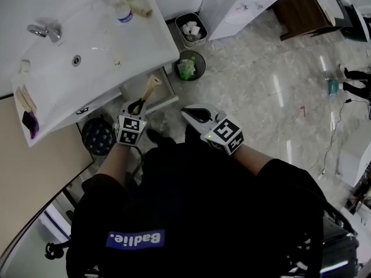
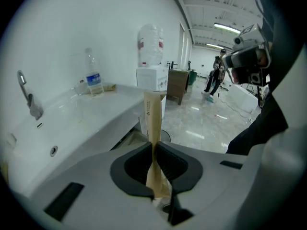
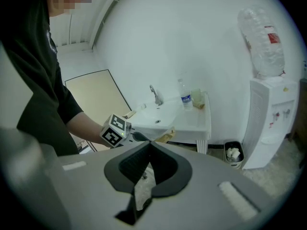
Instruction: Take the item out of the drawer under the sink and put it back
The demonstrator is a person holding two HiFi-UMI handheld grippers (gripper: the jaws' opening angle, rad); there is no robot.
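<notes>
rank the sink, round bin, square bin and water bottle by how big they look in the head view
1. sink, by far the largest
2. round bin and square bin: about alike, too close to rank
3. water bottle, smallest

Reading as a large open workroom or test hall with a washroom corner set up in it. A white sink [image 1: 98, 45] with a faucet [image 1: 46, 32] is sitting at ten o'clock in the head view. A water dispenser [image 1: 237, 4] is standing at twelve, two waste bins [image 1: 191, 29] just beside it. Polished stone floor [image 1: 261, 91] is stretching toward three, with a cable [image 1: 335, 133] trailing across. In the left gripper view strip lights [image 2: 229, 28] are glowing overhead and a person [image 2: 212, 78] is standing far off.
</notes>
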